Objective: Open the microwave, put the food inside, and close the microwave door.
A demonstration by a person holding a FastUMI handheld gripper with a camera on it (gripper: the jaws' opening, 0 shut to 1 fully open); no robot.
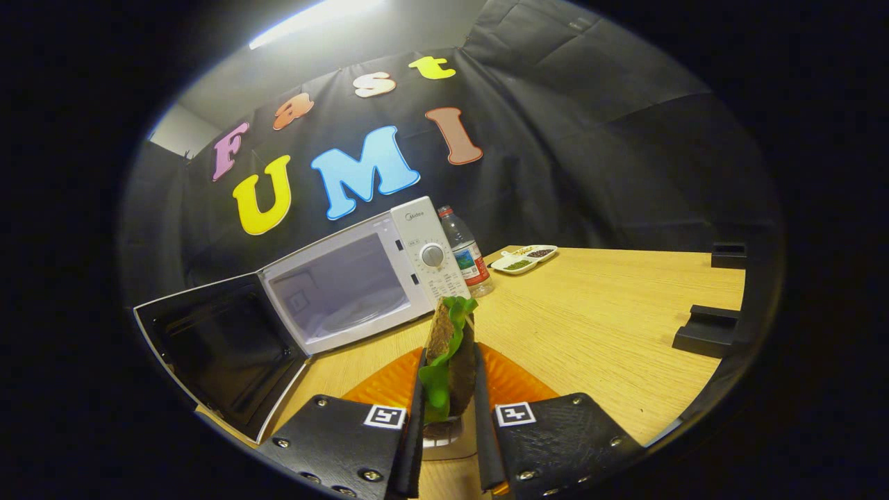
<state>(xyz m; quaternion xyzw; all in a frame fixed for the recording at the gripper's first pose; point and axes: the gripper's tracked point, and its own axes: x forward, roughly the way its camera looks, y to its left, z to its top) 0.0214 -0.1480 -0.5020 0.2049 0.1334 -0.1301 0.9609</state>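
Wooden surface: we see it carrying everything, pale and light-grained.
Sandwich: we find it upright between the jaws, leafy green filling showing along its edge, its top rising well ahead of the fingertips.
Gripper: our jaws are closed on the sandwich, one finger pressing each flat side.
Orange plate: we see it on the surface directly under the sandwich.
Microwave: white, beyond the sandwich, its cavity showing.
Microwave door: swung fully open, away from the cavity.
Water bottle: upright just beside the microwave's dial panel.
Small dishes: white, near the bottle, holding dark bits.
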